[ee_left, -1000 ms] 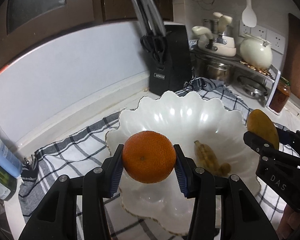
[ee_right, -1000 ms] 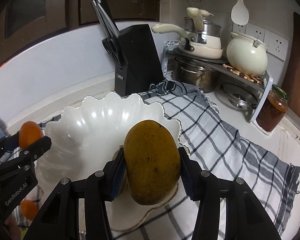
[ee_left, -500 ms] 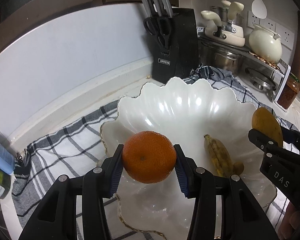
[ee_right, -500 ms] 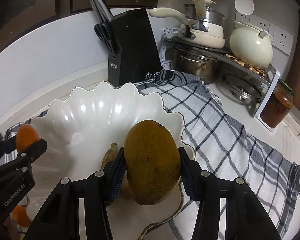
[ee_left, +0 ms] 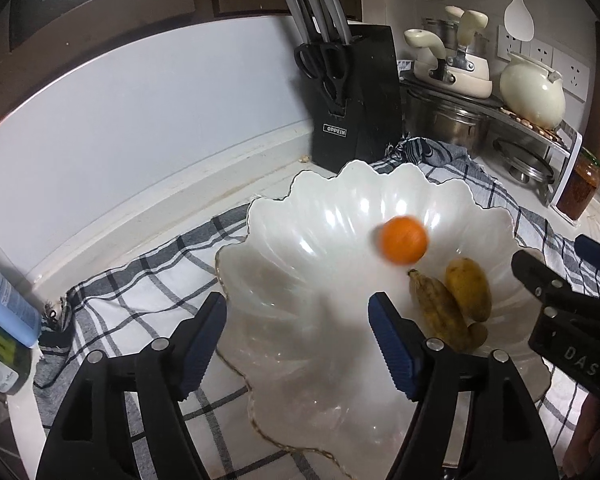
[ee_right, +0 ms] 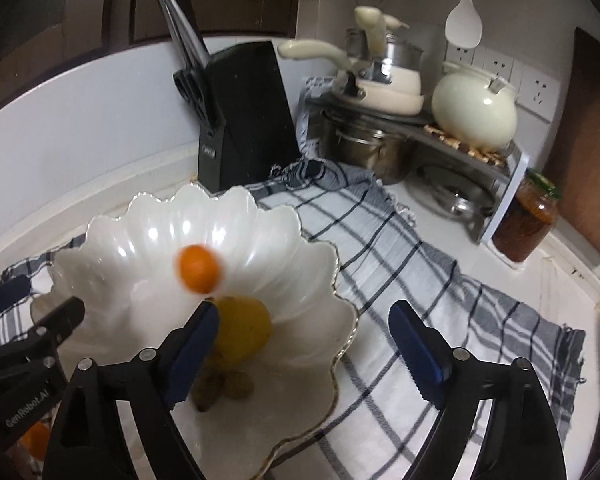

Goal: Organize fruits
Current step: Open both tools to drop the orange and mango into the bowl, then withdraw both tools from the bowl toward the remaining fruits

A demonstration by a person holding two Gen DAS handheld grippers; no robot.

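A white scalloped bowl (ee_left: 308, 216) (ee_right: 260, 216) sits on a checked cloth. An orange (ee_left: 404, 240) (ee_right: 198, 268), blurred, is inside the bowl and free of any gripper. A yellow mango (ee_left: 468, 288) (ee_right: 244, 328) lies in the bowl beside a spotted banana (ee_left: 436, 308) (ee_right: 208, 392). My left gripper (ee_left: 298, 324) is open and empty over the bowl's near left side. My right gripper (ee_right: 304, 332) is open and empty over the bowl's right rim; it also shows in the left wrist view (ee_left: 560, 280).
A black knife block (ee_left: 356, 96) (ee_right: 248, 116) stands behind the bowl. A rack with pots and a cream kettle (ee_right: 476, 108) is at the back right, a sauce jar (ee_right: 526, 220) beside it. A blue-capped bottle (ee_left: 4, 308) stands at the left. Another orange (ee_right: 36, 440) lies low left.
Both grippers have opened. The orange has left the left gripper and moves in the bowl. The mango has left the right gripper and lies by the banana.
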